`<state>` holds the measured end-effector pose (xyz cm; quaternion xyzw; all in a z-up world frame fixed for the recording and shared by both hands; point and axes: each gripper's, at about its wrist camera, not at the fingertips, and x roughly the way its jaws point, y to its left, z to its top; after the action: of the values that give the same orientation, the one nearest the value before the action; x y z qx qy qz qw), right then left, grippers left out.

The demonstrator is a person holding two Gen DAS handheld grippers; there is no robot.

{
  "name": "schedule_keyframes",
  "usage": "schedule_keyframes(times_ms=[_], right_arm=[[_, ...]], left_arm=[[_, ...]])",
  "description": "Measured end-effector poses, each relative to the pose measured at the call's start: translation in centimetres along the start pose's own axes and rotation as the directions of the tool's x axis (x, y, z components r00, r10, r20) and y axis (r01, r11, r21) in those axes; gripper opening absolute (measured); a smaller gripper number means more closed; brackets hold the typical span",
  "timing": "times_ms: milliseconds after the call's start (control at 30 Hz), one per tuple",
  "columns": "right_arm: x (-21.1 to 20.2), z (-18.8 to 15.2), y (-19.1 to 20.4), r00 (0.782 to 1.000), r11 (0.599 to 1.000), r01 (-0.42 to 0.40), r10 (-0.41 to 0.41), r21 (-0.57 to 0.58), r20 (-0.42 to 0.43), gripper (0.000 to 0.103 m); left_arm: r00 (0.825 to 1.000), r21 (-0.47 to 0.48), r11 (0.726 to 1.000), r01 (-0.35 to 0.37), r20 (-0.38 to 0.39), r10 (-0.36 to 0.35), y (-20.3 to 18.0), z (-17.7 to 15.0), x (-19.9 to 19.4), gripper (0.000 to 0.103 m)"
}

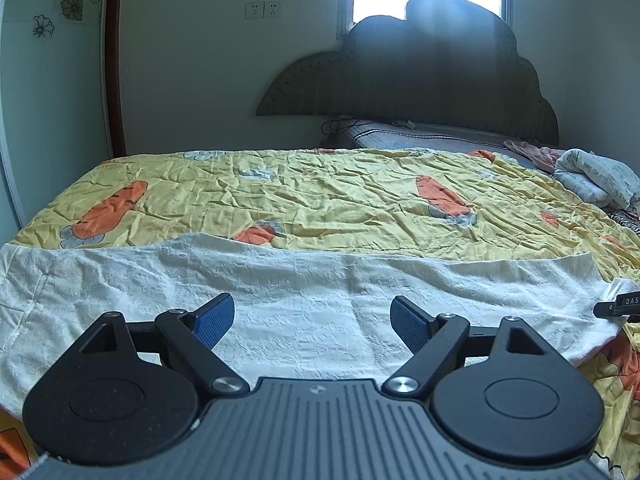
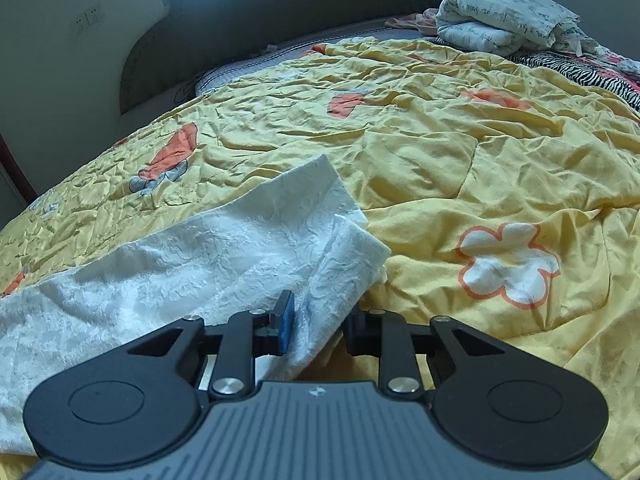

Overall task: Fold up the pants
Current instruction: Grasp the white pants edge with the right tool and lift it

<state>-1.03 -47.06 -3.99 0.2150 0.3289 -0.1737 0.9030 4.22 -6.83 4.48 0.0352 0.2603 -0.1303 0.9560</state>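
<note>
White textured pants [image 1: 280, 288] lie spread across the near edge of the bed on a yellow quilt [image 1: 320, 200]. My left gripper [image 1: 312, 322] is open just above the middle of the pants and holds nothing. My right gripper [image 2: 316, 332] has the right end of the pants [image 2: 224, 256] between its fingers, which stand a little apart with the cloth draped over the gap. The right gripper's tip also shows at the right edge of the left wrist view [image 1: 620, 306], at the pants' right end.
A dark scalloped headboard [image 1: 420, 76] stands at the far side under a window. A rolled white printed blanket [image 2: 500, 20] and a zebra-striped cloth [image 2: 580, 68] lie at the far right. A wall and door frame [image 1: 114, 60] are on the left.
</note>
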Motion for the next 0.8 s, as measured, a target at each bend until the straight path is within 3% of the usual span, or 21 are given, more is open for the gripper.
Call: schedule_keyframes(times_ms=[167, 267, 367, 467, 500, 533, 633, 667, 800], right_arm=[[-0.2, 0.0, 0.5, 1.000, 0.999, 0.019, -0.019, -0.030, 0.014, 0.023], [-0.8, -0.3, 2.2, 0.995, 0.987, 0.078, -0.069, -0.138, 0.068, 0.020], [-2.2, -1.1, 5.0, 0.988, 0.959, 0.087, -0.047, -0.271, 0.149, 0.014], [-3.4, -2.1, 7.8, 0.978, 0.914, 0.088, -0.004, -0.397, 0.209, 0.013], [-3.7, -2.4, 8.5, 0.974, 0.899, 0.091, 0.008, -0.429, 0.225, 0.013], [-3.9, -2.7, 9.2, 0.971, 0.883, 0.098, 0.015, -0.458, 0.237, 0.013], [-4.5, -3.3, 10.4, 0.964, 0.861, 0.081, 0.060, -0.503, 0.257, 0.013], [-4.7, -3.6, 10.7, 0.963, 0.849, 0.083, 0.067, -0.522, 0.261, 0.013], [-5.3, -5.1, 11.9, 0.954, 0.791, 0.087, 0.109, -0.606, 0.279, 0.013]], left_arm=[[1.000, -0.002, 1.000, 0.004, -0.001, -0.004, 0.0, -0.1, 0.1, 0.088], [1.000, -0.015, 1.000, 0.025, -0.014, -0.025, -0.2, 0.3, 0.8, 0.088], [0.994, -0.054, 0.993, 0.109, -0.027, -0.110, -1.0, 1.7, 2.3, 0.088], [0.969, -0.108, 0.964, 0.243, -0.022, -0.246, -2.7, 3.5, 4.2, 0.088], [0.954, -0.133, 0.947, 0.294, -0.028, -0.300, -3.4, 4.1, 4.9, 0.089], [0.924, -0.167, 0.914, 0.370, -0.040, -0.381, -4.2, 4.7, 5.9, 0.089], [0.803, -0.287, 0.790, 0.542, -0.101, -0.588, -7.1, 5.5, 9.3, 0.091], [0.765, -0.332, 0.756, 0.564, -0.134, -0.630, -8.4, 5.5, 10.5, 0.091], [0.672, -0.402, 0.687, 0.605, -0.204, -0.712, -12.9, 5.8, 13.7, 0.091]])
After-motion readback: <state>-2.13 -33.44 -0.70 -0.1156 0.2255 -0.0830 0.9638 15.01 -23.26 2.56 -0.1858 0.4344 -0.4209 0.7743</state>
